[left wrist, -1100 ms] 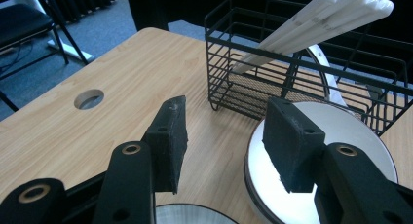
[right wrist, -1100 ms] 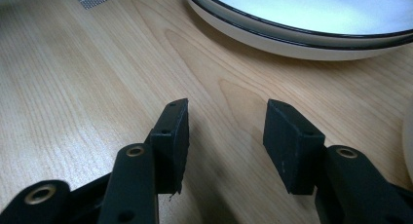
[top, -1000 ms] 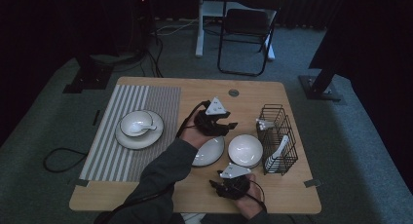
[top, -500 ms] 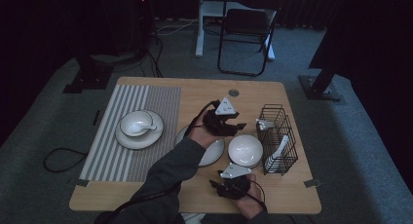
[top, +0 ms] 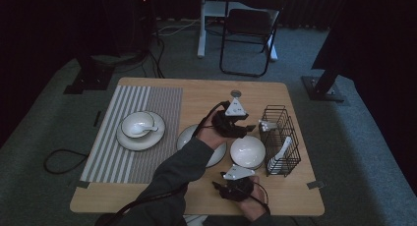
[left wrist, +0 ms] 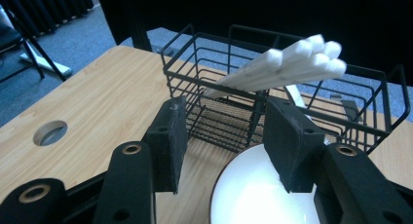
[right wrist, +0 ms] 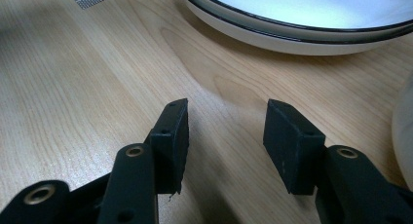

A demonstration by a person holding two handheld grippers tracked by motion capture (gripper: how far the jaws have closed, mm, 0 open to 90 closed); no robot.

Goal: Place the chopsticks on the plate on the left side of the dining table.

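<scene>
My left gripper (top: 251, 128) hangs open over the table's middle, pointing at the black wire basket (top: 280, 137). In the left gripper view its jaws (left wrist: 226, 131) stand apart over a white bowl (left wrist: 258, 197), with the basket (left wrist: 219, 104) just ahead. Several white spoon handles (left wrist: 287, 63) lean out of the basket. My right gripper (top: 224, 185) rests low near the front edge, open with nothing between its jaws (right wrist: 226, 131). A white plate's rim (right wrist: 302, 34) lies ahead of it.
A striped placemat (top: 147, 103) on the left carries a plate (top: 129, 142) with a small bowl (top: 135, 124) and a spoon. The white bowl (top: 247, 152) sits beside the basket. A round hole (top: 236, 93) marks the table's far side. A chair (top: 248, 24) stands beyond.
My left gripper has moved to the right, from over the middle plate toward the wire basket. The right gripper has stayed where it was.
</scene>
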